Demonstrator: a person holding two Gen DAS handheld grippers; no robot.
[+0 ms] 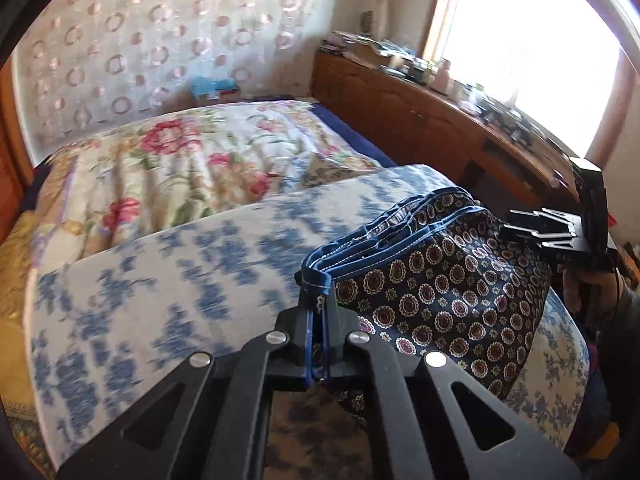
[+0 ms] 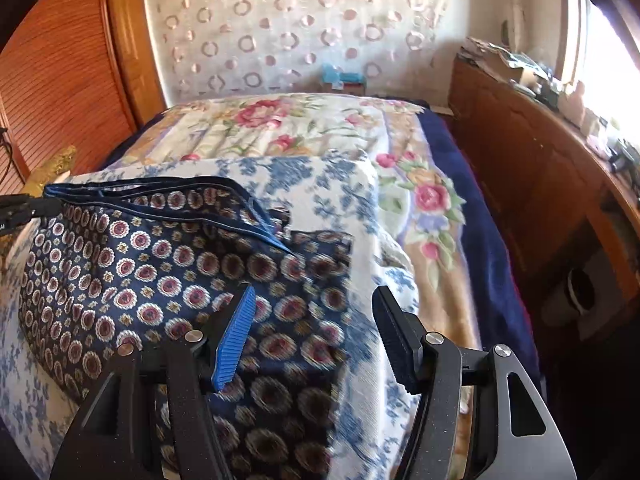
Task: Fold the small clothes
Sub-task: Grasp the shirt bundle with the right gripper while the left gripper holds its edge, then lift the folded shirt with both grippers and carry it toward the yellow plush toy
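1. On the bed, at about 4 o'clock in the left wrist view, lie the dark shorts point(image 1: 440, 284) with round flower dots. They rest on a white cloth with blue flowers point(image 1: 168, 280), which gives them a flat place for folding.
2. The left gripper point(image 1: 321, 344) is squeezed tight on the blue waistband point(image 1: 320, 276) at one corner. That grip likely keeps the band in place so the shorts do not slide.
3. The right gripper point(image 2: 316, 336) is wide open and has nothing in it. It hangs over the shorts at 6 o'clock in its own view, with its blue pad point(image 2: 234, 344) above the cloth, so I think it is ready to grab a new spot.
4. From the right wrist view, the waistband runs from 9 o'clock toward the middle, and the leg edge of the shorts stops near 3 o'clock of the gripper.
5. Past the shorts, toward 12 o'clock, lies a blanket with pink roses point(image 2: 256, 120). That side looks open, so there is room to fold that way.
6. At 3 o'clock the bed ends and a wooden cabinet point(image 2: 540, 184) stands close. I would keep the shorts away from that edge so they do not slip off.
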